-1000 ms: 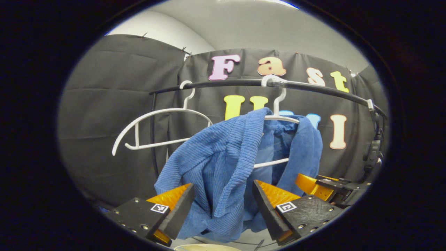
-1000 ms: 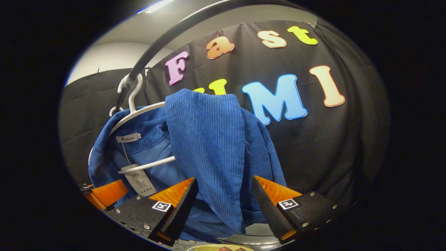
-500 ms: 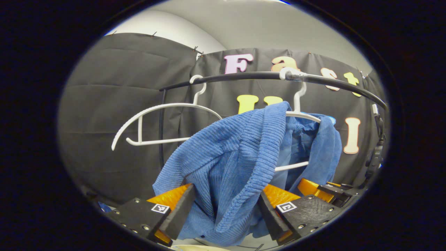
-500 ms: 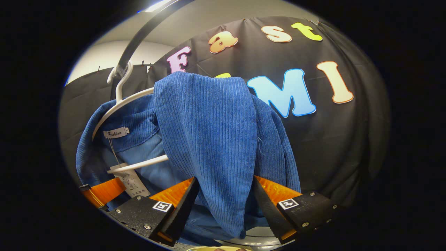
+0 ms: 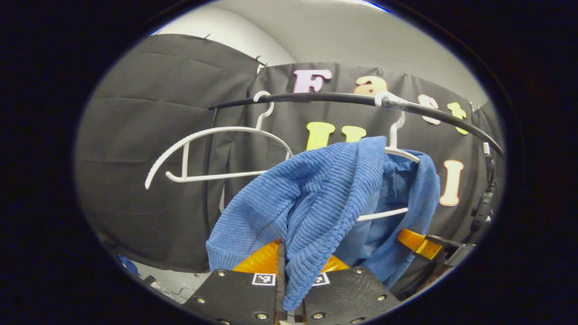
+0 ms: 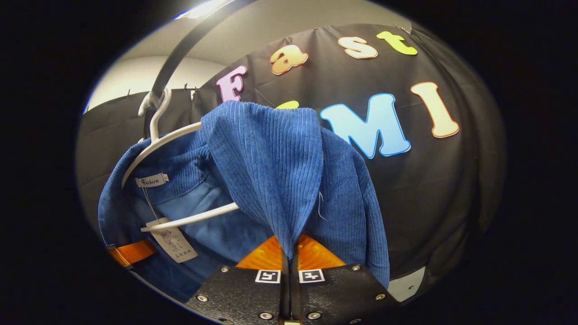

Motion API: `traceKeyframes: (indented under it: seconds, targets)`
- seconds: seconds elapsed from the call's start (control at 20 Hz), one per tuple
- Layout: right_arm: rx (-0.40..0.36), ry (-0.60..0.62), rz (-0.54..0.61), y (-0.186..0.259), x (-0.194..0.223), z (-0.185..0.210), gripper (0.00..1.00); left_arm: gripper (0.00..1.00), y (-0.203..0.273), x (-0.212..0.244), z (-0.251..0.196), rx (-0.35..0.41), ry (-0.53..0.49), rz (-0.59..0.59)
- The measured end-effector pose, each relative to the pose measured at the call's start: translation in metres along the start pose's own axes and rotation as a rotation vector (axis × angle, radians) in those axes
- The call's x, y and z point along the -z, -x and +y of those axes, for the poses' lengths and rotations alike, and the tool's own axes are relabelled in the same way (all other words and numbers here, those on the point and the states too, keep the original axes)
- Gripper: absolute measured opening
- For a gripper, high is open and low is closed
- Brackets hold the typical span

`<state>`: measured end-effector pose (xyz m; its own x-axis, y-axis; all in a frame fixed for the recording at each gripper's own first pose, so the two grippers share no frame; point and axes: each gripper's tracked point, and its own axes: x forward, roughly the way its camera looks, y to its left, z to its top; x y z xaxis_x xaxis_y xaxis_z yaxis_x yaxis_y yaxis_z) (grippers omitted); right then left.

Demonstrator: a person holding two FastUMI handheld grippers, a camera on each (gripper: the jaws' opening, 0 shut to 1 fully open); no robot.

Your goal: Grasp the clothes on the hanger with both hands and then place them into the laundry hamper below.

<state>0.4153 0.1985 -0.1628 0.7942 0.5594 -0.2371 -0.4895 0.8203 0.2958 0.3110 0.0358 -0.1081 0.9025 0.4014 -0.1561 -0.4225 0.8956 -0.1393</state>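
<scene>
Black cloth walling (image 5: 149, 149) is hung round the booth, with pale wall and ceiling seen above it; a black rail (image 5: 316, 97) is run across near the top. Two white hangers are hooked on the rail: a bare hanger (image 5: 212, 153) to the left in the left gripper view, and a loaded hanger (image 6: 158, 135) carrying the blue corduroy garment (image 6: 266, 153). The garment is draped over the hanger's shoulders, a neck label and a paper tag (image 6: 174, 241) shown at its inner side in the right gripper view. The left gripper (image 5: 289, 271) is closed on a hanging fold of the garment, cloth pinched between its fingers. The right gripper (image 6: 289, 266) is likewise clamped on a front fold, fingers brought together with fabric between them. In the left gripper view part of the right gripper is glimpsed low on the right, beside the garment's far edge. Progress is judged as early: the two-handed grasp appears made, but the garment is not yet lifted off the hanger. Left to do: freeing it from the hanger and lowering it into the hamper. A pale patch of floor (image 5: 176, 282) is glimpsed low in the left gripper view; nothing more of the ground can be made out.
</scene>
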Motion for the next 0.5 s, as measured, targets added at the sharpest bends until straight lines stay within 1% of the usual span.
traceKeyframes:
  seconds: [0.05, 0.15, 0.25, 0.3, 0.4, 0.5]
  targets:
    - [0.003, 0.011, 0.0, 0.002, 0.001, -0.005, 0.0, 0.05, 0.003, -0.001, -0.001, 0.017, 0.021, 0.0]
    - [0.027, 0.021, -0.025, 0.001, -0.008, -0.016, 0.0, 0.03, 0.01, -0.006, 0.001, 0.027, 0.028, -0.001]
    - [0.061, 0.036, -0.05, 0.004, -0.015, -0.025, 0.02, 0.03, 0.014, -0.012, 0.004, 0.032, 0.033, -0.003]
    - [0.08, 0.052, -0.06, 0.004, -0.018, -0.03, 0.0, 0.03, 0.017, -0.015, 0.006, 0.031, 0.044, 0.003]
    - [0.117, 0.068, -0.077, 0.008, -0.024, -0.04, 0.0, 0.03, 0.021, -0.02, 0.007, 0.034, 0.061, 0.002]
    - [0.157, 0.057, -0.113, 0.012, -0.036, -0.051, 0.0, 0.03, 0.028, -0.023, 0.006, 0.063, 0.046, 0.015]
